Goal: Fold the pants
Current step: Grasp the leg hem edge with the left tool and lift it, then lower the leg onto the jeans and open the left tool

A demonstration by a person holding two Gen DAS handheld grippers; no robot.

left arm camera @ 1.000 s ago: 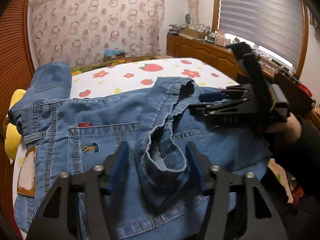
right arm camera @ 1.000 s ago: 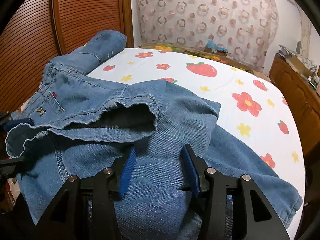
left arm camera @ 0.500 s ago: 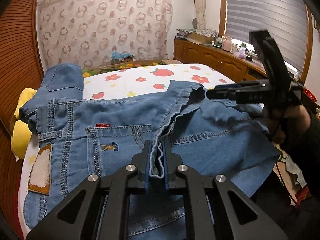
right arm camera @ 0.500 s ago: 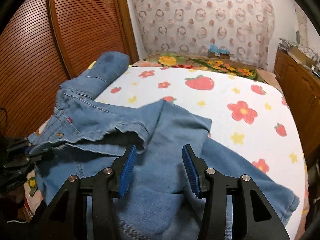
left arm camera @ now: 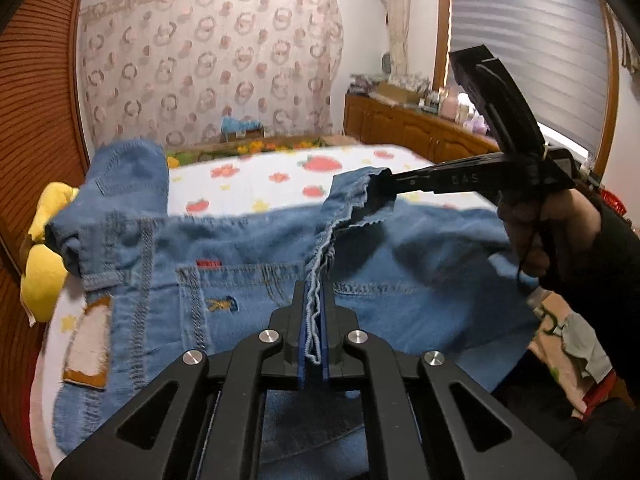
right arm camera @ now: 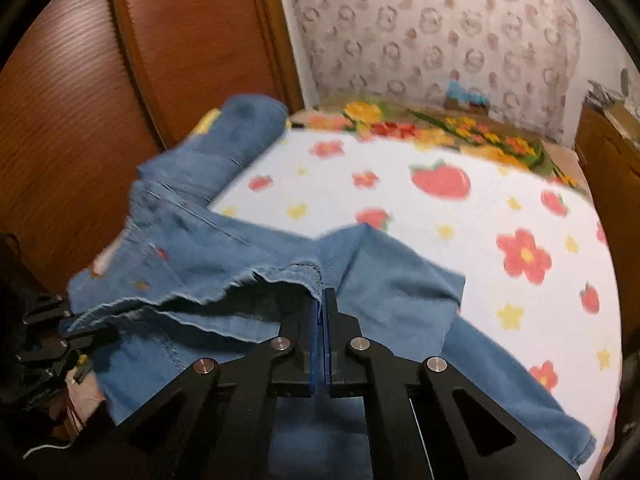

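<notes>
Blue denim pants (left arm camera: 248, 280) lie across the bed, back pockets up, one leg running to the far left. My left gripper (left arm camera: 313, 300) is shut on the frayed hem edge of the pants near me. My right gripper (right arm camera: 322, 300) is shut on the same hem further along; it also shows in the left wrist view (left arm camera: 376, 188), holding the hem lifted above the bed. The pants (right arm camera: 224, 264) hang between the two grippers. The left gripper (right arm camera: 60, 344) shows at the left edge of the right wrist view.
The bed sheet (right arm camera: 460, 216) is white with strawberries and flowers. A yellow soft toy (left arm camera: 44, 256) lies at the bed's left edge. A wooden wardrobe (right arm camera: 120, 100) stands to the left, a wooden cabinet (left arm camera: 404, 128) with small items to the right. Clothes (left arm camera: 572, 332) lie on the floor.
My right gripper has closed on the hem and lifted it. Both grippers have raised the hem edge, pulling it taut between them. My left gripper stayed shut on the hem.
</notes>
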